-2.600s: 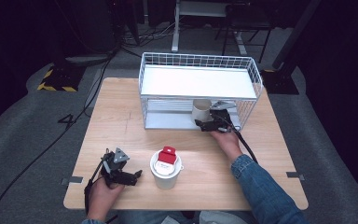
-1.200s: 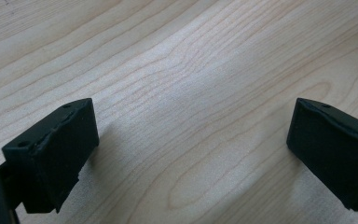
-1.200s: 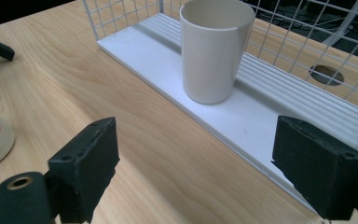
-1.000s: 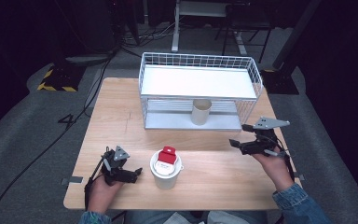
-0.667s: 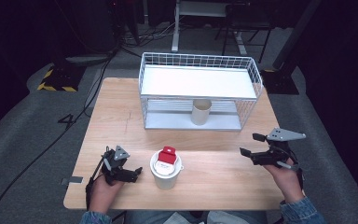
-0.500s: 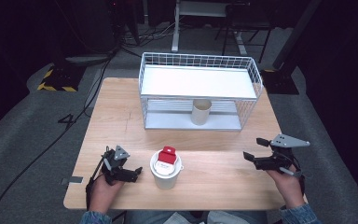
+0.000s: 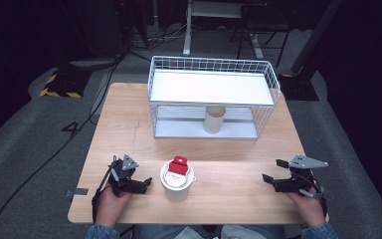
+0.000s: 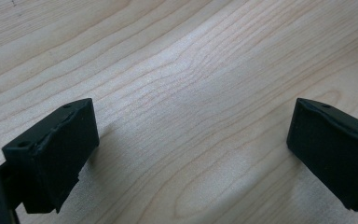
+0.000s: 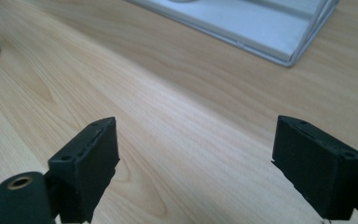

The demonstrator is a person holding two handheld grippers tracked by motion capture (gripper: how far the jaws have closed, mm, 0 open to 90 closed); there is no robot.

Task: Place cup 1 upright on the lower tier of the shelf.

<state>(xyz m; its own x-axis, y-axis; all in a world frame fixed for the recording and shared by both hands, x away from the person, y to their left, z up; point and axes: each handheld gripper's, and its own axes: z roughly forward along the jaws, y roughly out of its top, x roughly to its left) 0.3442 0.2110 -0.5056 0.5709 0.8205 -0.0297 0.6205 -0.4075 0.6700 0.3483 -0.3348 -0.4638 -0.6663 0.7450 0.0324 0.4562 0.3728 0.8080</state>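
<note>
Wooden tabletop (image 7: 129,129): a white cup (image 7: 177,180) with a red-topped lid stands near the front edge. Left hand-held gripper (image 7: 144,184) rests just beside it, jaws spread. Right hand-held gripper (image 7: 270,175) sits by the front right corner, released and empty.

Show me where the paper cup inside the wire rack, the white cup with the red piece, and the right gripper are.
paper cup (image 7: 215,119), high view, middle of its side wall.
white cup (image 7: 177,188), high view, front wall.
right gripper (image 7: 273,171), high view, between its fingertips.
</note>
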